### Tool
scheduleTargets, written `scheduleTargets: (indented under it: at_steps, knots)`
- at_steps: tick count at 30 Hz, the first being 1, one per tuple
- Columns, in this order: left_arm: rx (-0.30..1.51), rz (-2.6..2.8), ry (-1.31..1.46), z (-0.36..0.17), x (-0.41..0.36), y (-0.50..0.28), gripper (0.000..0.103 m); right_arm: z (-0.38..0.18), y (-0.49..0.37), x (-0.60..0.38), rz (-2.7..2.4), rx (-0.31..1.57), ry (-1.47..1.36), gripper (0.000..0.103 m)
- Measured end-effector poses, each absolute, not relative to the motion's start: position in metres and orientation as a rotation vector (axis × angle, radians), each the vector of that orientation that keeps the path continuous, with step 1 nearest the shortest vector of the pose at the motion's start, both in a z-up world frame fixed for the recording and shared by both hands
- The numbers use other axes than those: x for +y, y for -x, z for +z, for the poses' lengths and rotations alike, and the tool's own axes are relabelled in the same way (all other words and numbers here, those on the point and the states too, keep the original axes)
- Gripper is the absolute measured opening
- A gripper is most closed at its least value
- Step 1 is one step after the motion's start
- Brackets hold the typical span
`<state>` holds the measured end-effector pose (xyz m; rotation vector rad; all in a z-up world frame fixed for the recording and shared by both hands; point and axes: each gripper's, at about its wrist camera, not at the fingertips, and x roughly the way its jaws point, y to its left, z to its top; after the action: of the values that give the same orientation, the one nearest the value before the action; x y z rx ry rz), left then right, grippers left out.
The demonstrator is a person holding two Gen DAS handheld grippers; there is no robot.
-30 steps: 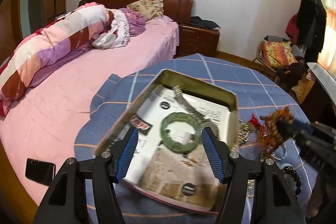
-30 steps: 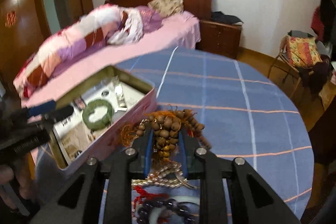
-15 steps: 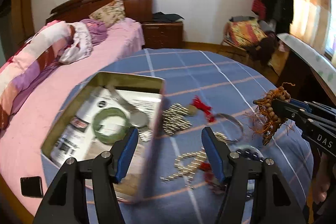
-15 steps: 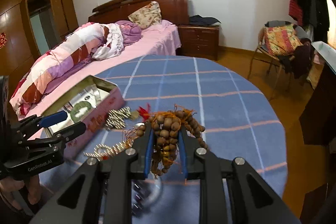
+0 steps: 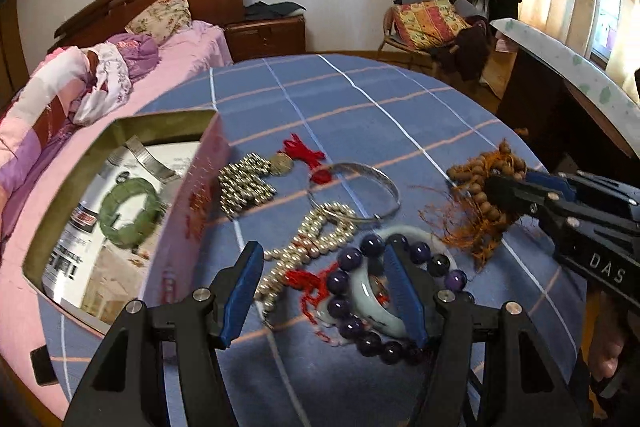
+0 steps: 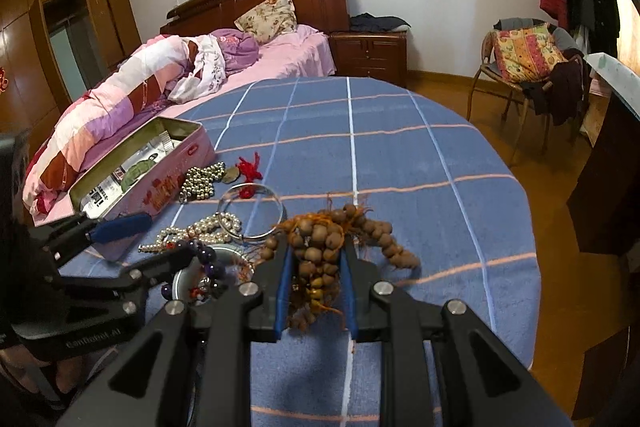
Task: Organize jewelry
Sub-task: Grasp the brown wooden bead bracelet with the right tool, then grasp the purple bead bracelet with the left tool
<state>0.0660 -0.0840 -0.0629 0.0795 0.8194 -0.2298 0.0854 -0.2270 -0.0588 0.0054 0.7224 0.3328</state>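
The left gripper (image 5: 324, 291) has swung from the tin (image 5: 120, 123) to hover open over the purple bead bracelet (image 5: 352, 323) at lower centre; smooth, rolling beads, best pinched across the strand. The right gripper (image 6: 316, 291) clamps the limp wooden bead string (image 6: 320, 247).

The wooden bead string (image 6: 320, 251) disappears partly behind the right gripper (image 6: 314, 291) pads, its lower tassel blurred. The left gripper (image 5: 324, 291) covers part of the purple bead bracelet (image 5: 360, 307) and pale bangle (image 5: 370, 301). The print on the paper lining the tin (image 5: 120, 131) is unreadable. The tabletop (image 5: 360, 99) runs off the near edge.
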Motion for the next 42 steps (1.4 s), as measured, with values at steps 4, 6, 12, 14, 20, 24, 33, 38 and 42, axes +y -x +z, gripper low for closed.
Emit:
scheduleTargets:
  at_steps: [4,6,12,14,20,24,33,38,42]
  knots:
    - [0.831,-0.264,-0.079,-0.067,-0.088,-0.068,0.057,-0.059,-0.084,-0.227,0.332,0.72,-0.007,0.025]
    - [0.854,-0.292,-0.076,-0.071,-0.091,-0.07,0.026,-0.059,-0.084,-0.227,0.332,0.719,-0.006,0.025]
    - [0.839,-0.325,-0.071,-0.069,-0.094,-0.066,0.017,-0.061,-0.082,-0.224,0.338,0.72,0.006,0.025]
    - [0.824,-0.326,-0.075,-0.066,-0.093,-0.064,0.015,-0.061,-0.081,-0.223,0.339,0.72,0.009,0.025]
    - [0.776,-0.336,-0.078,-0.052,-0.092,-0.057,0.013,-0.059,-0.079,-0.224,0.334,0.712,0.006,0.025]
    - [0.735,-0.347,-0.084,-0.039,-0.095,-0.05,0.013,-0.054,-0.079,-0.224,0.33,0.701,0.003,0.025]
    - [0.644,-0.373,-0.05,-0.003,-0.092,-0.034,0.013,-0.036,-0.072,-0.224,0.333,0.652,0.006,0.025]
    - [0.602,-0.376,-0.032,0.014,-0.086,-0.028,0.013,-0.026,-0.068,-0.221,0.338,0.622,0.01,0.025]
    - [0.581,-0.368,-0.017,0.026,-0.076,-0.029,0.013,-0.022,-0.067,-0.216,0.351,0.612,0.014,0.025]
